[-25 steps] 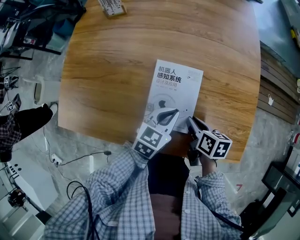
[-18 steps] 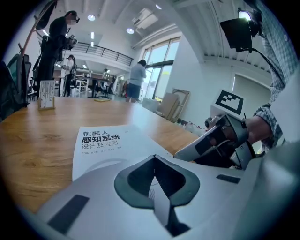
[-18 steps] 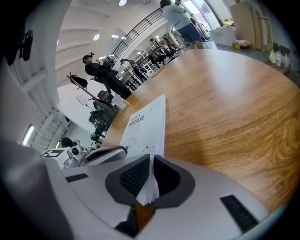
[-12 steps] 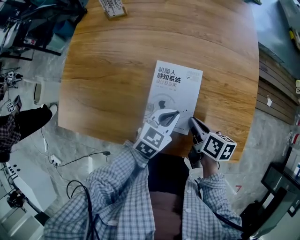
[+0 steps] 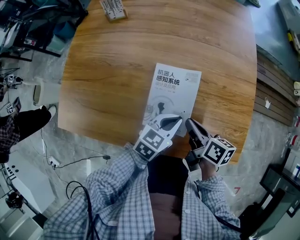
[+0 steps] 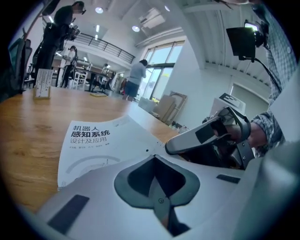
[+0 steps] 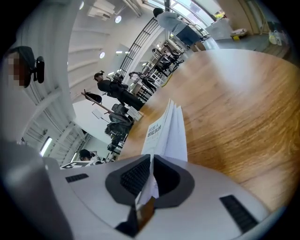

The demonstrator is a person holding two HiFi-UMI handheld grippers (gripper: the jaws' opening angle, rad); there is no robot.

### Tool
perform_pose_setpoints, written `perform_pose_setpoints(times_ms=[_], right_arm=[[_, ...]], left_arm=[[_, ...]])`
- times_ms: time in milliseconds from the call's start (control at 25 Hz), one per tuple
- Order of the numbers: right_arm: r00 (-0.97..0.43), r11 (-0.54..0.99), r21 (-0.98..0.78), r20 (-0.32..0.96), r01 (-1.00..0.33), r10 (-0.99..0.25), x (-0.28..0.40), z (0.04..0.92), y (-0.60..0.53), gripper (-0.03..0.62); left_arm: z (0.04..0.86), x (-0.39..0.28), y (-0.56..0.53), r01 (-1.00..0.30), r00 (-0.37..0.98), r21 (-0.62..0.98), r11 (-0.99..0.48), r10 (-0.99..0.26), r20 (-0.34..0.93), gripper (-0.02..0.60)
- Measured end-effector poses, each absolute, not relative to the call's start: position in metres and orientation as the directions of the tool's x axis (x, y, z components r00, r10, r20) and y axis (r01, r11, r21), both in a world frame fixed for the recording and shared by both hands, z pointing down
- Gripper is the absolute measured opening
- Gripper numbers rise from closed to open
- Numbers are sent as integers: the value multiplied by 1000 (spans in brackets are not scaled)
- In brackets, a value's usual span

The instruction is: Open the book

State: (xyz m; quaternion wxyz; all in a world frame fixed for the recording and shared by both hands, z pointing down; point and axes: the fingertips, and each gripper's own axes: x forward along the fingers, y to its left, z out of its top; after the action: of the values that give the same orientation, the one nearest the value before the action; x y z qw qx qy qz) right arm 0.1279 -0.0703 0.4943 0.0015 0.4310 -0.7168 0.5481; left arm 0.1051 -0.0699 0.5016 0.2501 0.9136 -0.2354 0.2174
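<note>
A white book (image 5: 172, 93) with dark printed characters on its cover lies closed on the round wooden table (image 5: 108, 70), close to the near edge. My left gripper (image 5: 172, 120) is shut, with its tips resting on the cover's near end (image 6: 93, 140). My right gripper (image 5: 188, 123) is at the book's near right corner. In the right gripper view this gripper (image 7: 151, 163) is shut on the edge of the book (image 7: 171, 133), and the cover and a few pages fan slightly upward. From the left gripper view, the right gripper (image 6: 206, 136) shows just beside the left gripper (image 6: 154, 160).
A small printed box (image 5: 112, 8) lies at the table's far left edge, and shows again as a box (image 6: 43, 83) in the left gripper view. The table's near edge (image 5: 178, 150) runs right under both grippers. Cables and equipment sit on the floor at left. People stand in the background.
The right gripper's marker cube has dropped lower and to the right, while its tips stay at the book's near right corner. The left gripper has hardly moved.
</note>
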Motion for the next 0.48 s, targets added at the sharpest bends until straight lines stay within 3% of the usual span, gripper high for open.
perform_pose_setpoints(times_ms=[480], right_arm=[[-655,104,-788,423,-607,-626,117,475,-75,32]], left_arm=[[475,104,-74,-564,799,365,-741,-379,466,6]])
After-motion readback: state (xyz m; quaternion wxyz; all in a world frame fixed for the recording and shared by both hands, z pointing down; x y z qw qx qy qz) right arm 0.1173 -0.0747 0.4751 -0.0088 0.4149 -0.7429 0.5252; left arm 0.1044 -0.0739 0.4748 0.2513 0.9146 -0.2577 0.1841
